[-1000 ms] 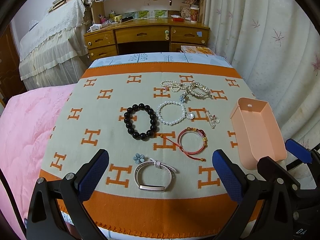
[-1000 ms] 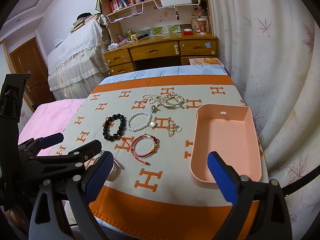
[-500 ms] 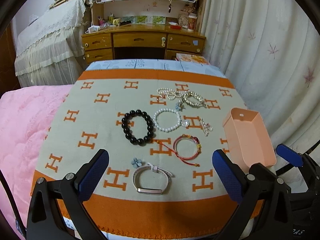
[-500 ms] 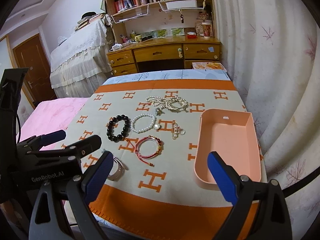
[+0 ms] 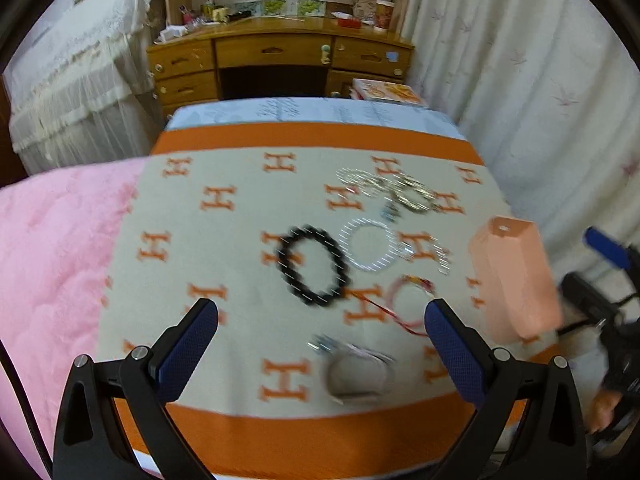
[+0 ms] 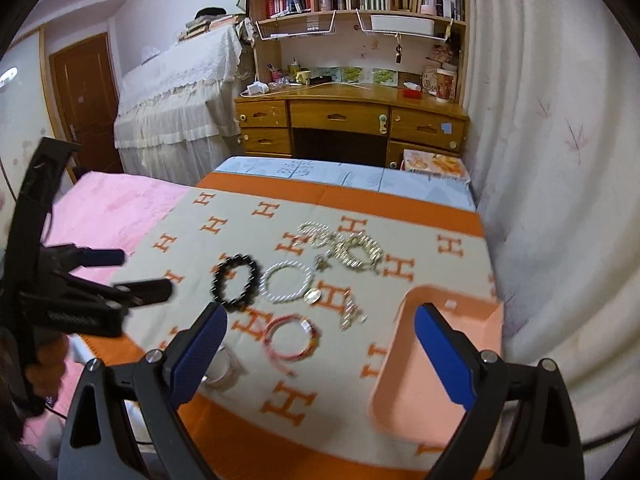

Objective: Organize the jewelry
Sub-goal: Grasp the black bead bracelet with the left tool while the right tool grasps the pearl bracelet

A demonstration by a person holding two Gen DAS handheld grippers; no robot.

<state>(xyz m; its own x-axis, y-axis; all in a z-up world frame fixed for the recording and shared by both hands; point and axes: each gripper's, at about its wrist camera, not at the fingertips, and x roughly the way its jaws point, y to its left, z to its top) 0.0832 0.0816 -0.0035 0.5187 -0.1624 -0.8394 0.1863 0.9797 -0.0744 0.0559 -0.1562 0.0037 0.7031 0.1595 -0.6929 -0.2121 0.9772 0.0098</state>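
Several bracelets lie on an orange-and-beige H-patterned cloth (image 5: 240, 216). A black bead bracelet (image 5: 313, 266) (image 6: 236, 282) sits mid-cloth, a pearl bracelet (image 5: 370, 244) (image 6: 287, 282) to its right. A red cord bracelet (image 5: 408, 304) (image 6: 291, 338) lies nearer, and a white band bracelet (image 5: 356, 372) (image 6: 222, 368) nearest. Silver and pearl chains (image 5: 394, 190) (image 6: 344, 246) are farther back. A peach tray (image 5: 516, 280) (image 6: 408, 384) stands at the cloth's right. My left gripper (image 5: 320, 350) is open above the near edge. My right gripper (image 6: 320, 350) is open, holding nothing.
A pink quilt (image 5: 52, 260) covers the bed to the left of the cloth. A wooden desk with drawers (image 6: 348, 120) and bookshelves stands beyond the table. White curtains (image 6: 560, 160) hang close on the right. A lace-covered piece of furniture (image 6: 176, 100) is at the back left.
Both grippers have pulled back and risen, so the jewelry looks farther away and blurred by motion. Nothing on the cloth has moved. Both stay open.
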